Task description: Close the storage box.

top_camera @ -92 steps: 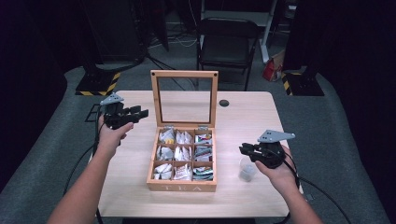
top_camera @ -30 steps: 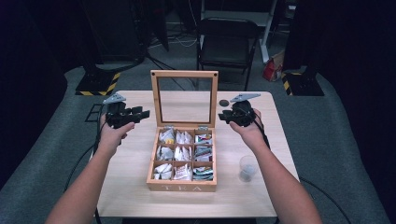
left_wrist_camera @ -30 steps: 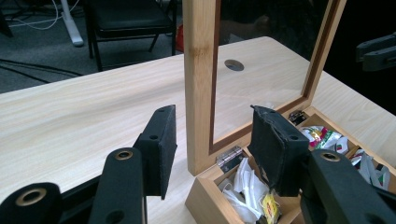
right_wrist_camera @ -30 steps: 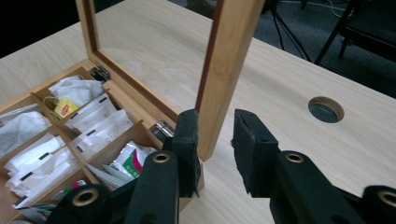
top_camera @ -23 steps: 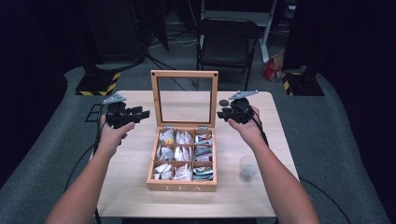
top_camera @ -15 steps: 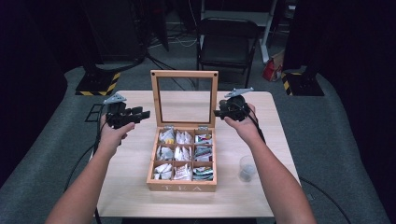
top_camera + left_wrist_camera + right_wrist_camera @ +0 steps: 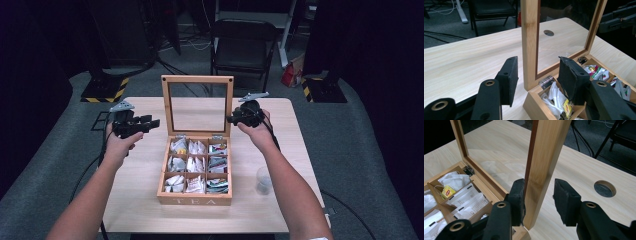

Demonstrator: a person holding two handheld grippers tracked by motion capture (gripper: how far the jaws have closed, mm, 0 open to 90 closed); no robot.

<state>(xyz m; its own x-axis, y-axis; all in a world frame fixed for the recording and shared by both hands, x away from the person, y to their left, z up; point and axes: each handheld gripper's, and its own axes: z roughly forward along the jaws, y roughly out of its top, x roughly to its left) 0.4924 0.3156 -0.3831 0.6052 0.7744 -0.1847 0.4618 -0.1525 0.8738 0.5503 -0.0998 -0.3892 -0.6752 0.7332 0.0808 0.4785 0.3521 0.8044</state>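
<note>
Pale wood tea box [image 7: 195, 197] at mid-table [image 7: 295, 130], glass-paned lid [image 7: 197, 105] standing upright on its rear hinges.

Right gripper [image 7: 235, 119] at the lid's right frame rail: jaws spread and straddling the rail in the right gripper view [image 7: 539, 202], one pad touching the inner face, other pad well clear of the outer face. Not clamped yet. Probably lined up to pinch the rail and swing the lid down; gripping the side rail rather than the top edge likely keeps the pane clear.

Left gripper [image 7: 150, 122] held off the lid's left side, jaws apart, holding nothing. In the left gripper view [image 7: 537, 82] the near lid rail and a hinge [image 7: 546, 81] sit between the pads but farther off, no contact. Likely waiting as support or guide.

Box compartments full of tea bags [image 7: 192, 167], so lid needs a clean drop with nothing poking above the dividers.

Clear cup [image 7: 264, 180] right of the box, apart from it. Round cable hole [image 7: 605, 188] in the tabletop behind the lid.

Writing: "TEA" on the box front, faint in the high view. Yellow tag [image 7: 447, 192] with a red logo in the right gripper view, looks like Lipton, too small to be sure.
</note>
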